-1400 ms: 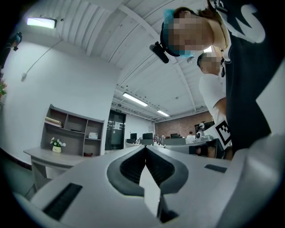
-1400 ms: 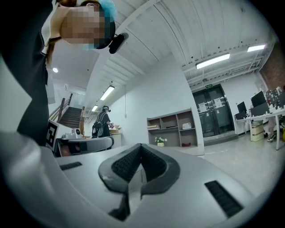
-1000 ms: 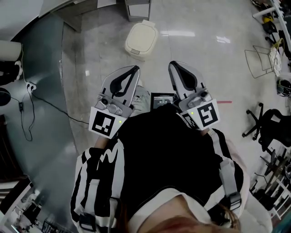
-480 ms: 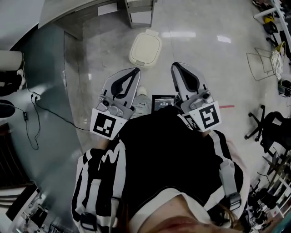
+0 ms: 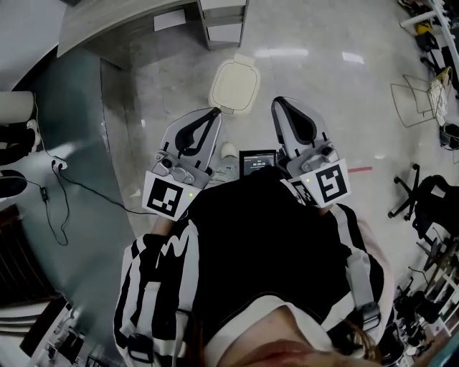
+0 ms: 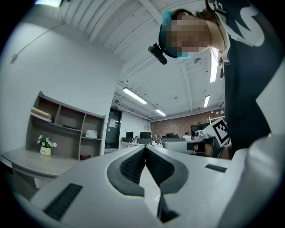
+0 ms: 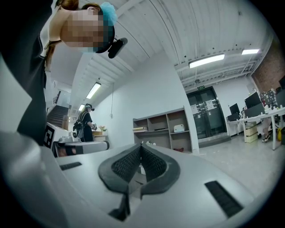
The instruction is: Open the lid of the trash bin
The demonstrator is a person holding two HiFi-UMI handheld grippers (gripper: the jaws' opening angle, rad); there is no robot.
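In the head view a cream trash bin [image 5: 234, 85] stands on the pale floor ahead of me, its lid down. My left gripper [image 5: 214, 112] is held at chest height below and left of the bin, jaws shut with nothing between them. My right gripper [image 5: 277, 102] is held beside it, just right of the bin and below it, also shut and empty. Both grippers are well apart from the bin. In the left gripper view the jaw tips [image 6: 145, 147] meet, and in the right gripper view the tips [image 7: 141, 145] meet too. Neither gripper view shows the bin.
A grey shelf unit [image 5: 222, 20] stands just beyond the bin. A dark mat with a cable [image 5: 79, 179] lies at the left. Office chairs [image 5: 419, 201] and a wire rack [image 5: 416, 93] are at the right. A small screen [image 5: 257, 160] sits between the grippers.
The bin has come nearer to the grippers in the head view, shifting down and slightly right. Both grippers stay shut and hold their pose.
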